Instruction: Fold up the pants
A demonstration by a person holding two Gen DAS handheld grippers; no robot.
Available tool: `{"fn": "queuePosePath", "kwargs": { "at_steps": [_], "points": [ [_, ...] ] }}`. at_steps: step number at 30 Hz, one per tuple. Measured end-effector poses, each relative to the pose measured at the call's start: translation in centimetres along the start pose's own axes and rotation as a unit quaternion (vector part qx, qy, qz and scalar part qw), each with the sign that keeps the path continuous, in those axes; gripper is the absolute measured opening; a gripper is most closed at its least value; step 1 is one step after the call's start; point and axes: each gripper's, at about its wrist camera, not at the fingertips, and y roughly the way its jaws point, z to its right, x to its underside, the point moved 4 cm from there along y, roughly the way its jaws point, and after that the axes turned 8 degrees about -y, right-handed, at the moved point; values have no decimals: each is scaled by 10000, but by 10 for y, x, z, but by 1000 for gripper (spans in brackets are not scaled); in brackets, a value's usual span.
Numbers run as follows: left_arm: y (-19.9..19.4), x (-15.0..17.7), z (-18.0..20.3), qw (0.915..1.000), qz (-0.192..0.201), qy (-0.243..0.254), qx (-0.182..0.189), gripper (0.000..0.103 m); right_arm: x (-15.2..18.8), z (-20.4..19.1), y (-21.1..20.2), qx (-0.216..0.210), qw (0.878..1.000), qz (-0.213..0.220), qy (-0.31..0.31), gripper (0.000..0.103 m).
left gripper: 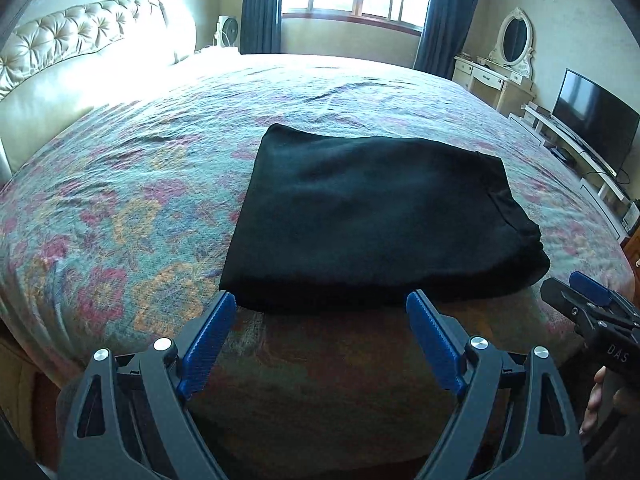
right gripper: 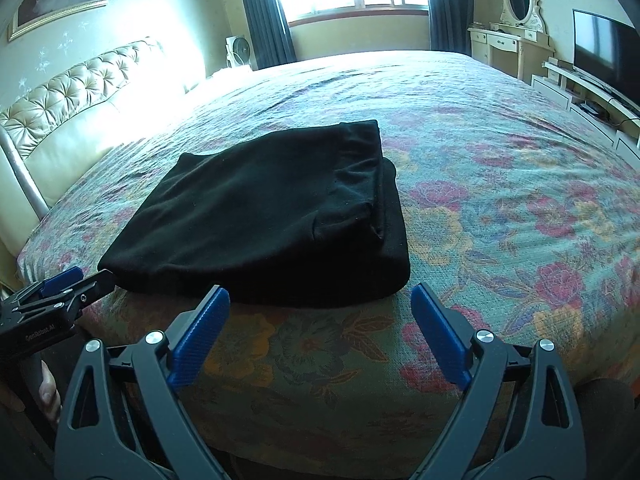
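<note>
I see the black pants point(left gripper: 372, 216) folded into a compact rectangle on the floral bedspread point(left gripper: 120, 208), near the bed's front edge. My left gripper point(left gripper: 320, 300) hangs just short of the bundle's near edge, its 2 blue fingers point(left gripper: 212, 340) spread wide with nothing between them. My right gripper point(right gripper: 320, 296) sits likewise, fingers apart and empty, the pants at its 11 o'clock. From the left camera, the right gripper shows at 3 o'clock.

Floral bedspread point(left gripper: 120, 208), tufted headboard point(left gripper: 72, 36), dark television point(left gripper: 596, 120), possibly fan point(right gripper: 237, 52) by window.
</note>
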Motion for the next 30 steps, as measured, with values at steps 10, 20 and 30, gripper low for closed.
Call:
{"fn": "queuePosePath", "kwargs": {
  "at_steps": [10,20,30],
  "points": [
    [-5,-1,3,9999,66,95,-21,86,-1,5,-2,-28,10000,-19,71,92],
    [-5,-3,5,9995,167,144,-216,86,1,3,-2,-72,9999,-56,82,92],
    [-10,-5,8,9983,350,225,-410,89,4,0,3,-148,9997,-158,82,92]
  ]
}}
